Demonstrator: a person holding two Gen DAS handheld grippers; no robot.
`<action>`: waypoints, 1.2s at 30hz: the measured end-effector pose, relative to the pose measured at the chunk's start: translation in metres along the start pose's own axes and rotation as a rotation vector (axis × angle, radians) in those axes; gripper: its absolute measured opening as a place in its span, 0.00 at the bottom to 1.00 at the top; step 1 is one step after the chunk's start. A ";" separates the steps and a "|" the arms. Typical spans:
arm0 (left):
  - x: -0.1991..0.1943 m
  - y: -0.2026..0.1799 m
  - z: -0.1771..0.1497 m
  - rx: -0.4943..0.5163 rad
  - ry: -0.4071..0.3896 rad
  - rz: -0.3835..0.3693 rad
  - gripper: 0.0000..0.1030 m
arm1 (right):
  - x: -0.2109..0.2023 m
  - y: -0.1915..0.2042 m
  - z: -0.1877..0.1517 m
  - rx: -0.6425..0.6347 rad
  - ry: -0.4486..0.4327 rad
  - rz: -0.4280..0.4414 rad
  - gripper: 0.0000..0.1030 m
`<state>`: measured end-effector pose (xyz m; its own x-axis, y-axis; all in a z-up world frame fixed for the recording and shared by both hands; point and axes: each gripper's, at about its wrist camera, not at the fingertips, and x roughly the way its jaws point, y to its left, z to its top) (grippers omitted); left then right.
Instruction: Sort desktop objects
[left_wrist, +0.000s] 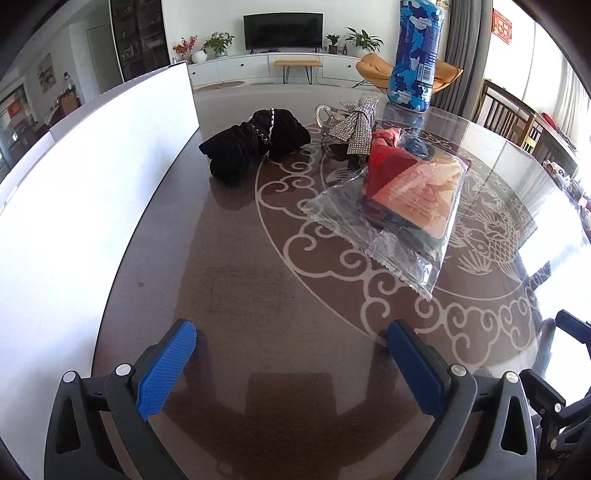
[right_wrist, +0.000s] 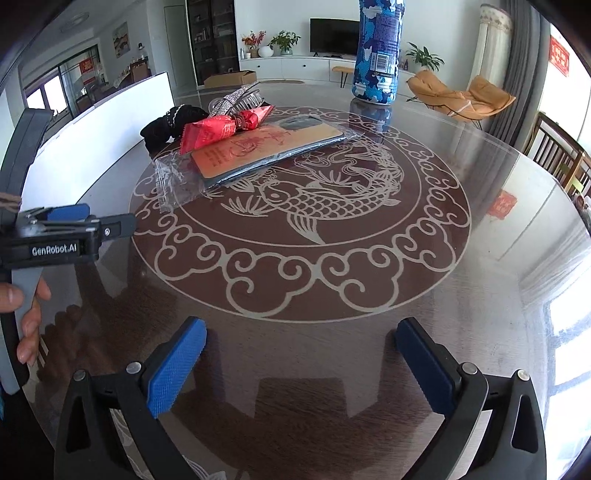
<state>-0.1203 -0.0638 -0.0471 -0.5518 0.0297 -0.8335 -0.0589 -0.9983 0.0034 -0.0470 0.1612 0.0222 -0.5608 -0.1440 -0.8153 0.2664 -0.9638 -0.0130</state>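
On the round glass-topped table (left_wrist: 229, 280) lie a black velvet bow (left_wrist: 255, 142), a rhinestone bow (left_wrist: 356, 122) resting on a clear hair claw, a red snack packet (right_wrist: 225, 127) and an orange card in a clear plastic sleeve (left_wrist: 413, 195). A tall blue camouflage bottle (left_wrist: 415, 55) stands at the far side. My left gripper (left_wrist: 291, 347) hangs open over bare glass, well short of the objects, nothing between its blue pads. My right gripper (right_wrist: 301, 341) is open too, over the table's near part. In the right wrist view the left gripper's body (right_wrist: 55, 236) shows at the left, a hand on it.
A white board (left_wrist: 92, 177) runs along the table's left side. The fish and cloud pattern (right_wrist: 306, 206) covers the table's middle. Wooden chairs (left_wrist: 517, 118) stand at the right edge, with an orange lounge chair and a TV cabinet beyond.
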 end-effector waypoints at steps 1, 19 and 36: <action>0.003 0.001 0.004 0.008 0.004 -0.005 1.00 | -0.002 -0.003 -0.002 -0.008 0.001 0.006 1.00; 0.024 0.021 0.034 -0.190 -0.010 0.128 1.00 | -0.010 -0.042 -0.016 0.076 0.001 -0.048 1.00; 0.042 -0.082 0.062 0.182 -0.024 -0.119 1.00 | -0.010 -0.042 -0.016 0.075 0.001 -0.048 1.00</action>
<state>-0.1901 0.0226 -0.0476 -0.5512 0.1502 -0.8207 -0.2730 -0.9620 0.0073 -0.0403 0.2067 0.0220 -0.5707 -0.0969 -0.8154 0.1794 -0.9837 -0.0086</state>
